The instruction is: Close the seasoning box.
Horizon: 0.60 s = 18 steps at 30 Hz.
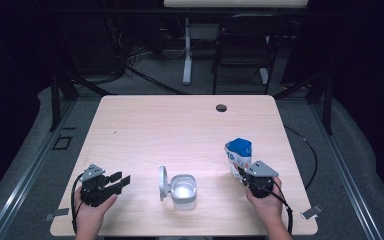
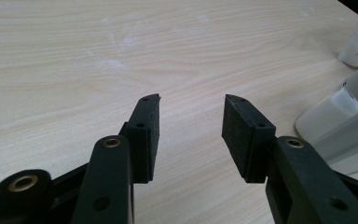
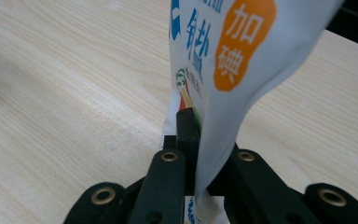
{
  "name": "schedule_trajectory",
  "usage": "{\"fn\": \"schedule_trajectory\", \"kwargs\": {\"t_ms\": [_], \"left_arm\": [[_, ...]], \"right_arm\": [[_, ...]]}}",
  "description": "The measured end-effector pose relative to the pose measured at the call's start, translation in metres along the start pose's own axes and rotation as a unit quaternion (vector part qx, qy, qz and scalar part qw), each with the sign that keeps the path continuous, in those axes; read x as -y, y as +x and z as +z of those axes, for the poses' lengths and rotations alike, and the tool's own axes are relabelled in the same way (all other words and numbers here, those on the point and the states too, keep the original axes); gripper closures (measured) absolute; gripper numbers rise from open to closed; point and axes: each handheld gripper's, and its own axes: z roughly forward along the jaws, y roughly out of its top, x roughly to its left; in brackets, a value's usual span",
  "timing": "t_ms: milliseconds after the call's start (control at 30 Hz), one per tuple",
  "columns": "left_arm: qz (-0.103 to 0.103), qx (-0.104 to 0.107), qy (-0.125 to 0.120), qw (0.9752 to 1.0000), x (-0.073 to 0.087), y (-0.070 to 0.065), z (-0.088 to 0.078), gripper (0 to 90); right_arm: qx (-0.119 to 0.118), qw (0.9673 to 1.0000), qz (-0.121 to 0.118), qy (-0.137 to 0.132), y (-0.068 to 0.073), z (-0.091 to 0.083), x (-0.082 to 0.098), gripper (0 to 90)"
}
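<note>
A white and blue pouch with an orange patch and printed characters stands at the table's right. My right gripper is shut on its lower edge, the pouch pinched flat between the two black jaws in the right gripper view. A white square container with its round lid flipped open to the left sits near the front middle. At the front left my left gripper rests open, aimed toward the container. Between its pads lies bare wood, and the container's white edge appears at the right.
The light wooden table has a round cable hole near its far edge. A dark chair and a white desk leg stand beyond the table. Cables trail from both grippers off the front edge.
</note>
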Motion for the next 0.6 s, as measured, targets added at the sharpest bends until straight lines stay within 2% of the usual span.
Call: {"fn": "schedule_trajectory", "kwargs": {"t_ms": [600], "left_arm": [[-0.001,0.002,-0.001,1.0000,-0.0005,-0.0003,-0.0007,56.9]], "right_arm": [[-0.005,0.9999,0.009,0.005,-0.0046,-0.0045,0.0049,82.0]]}}
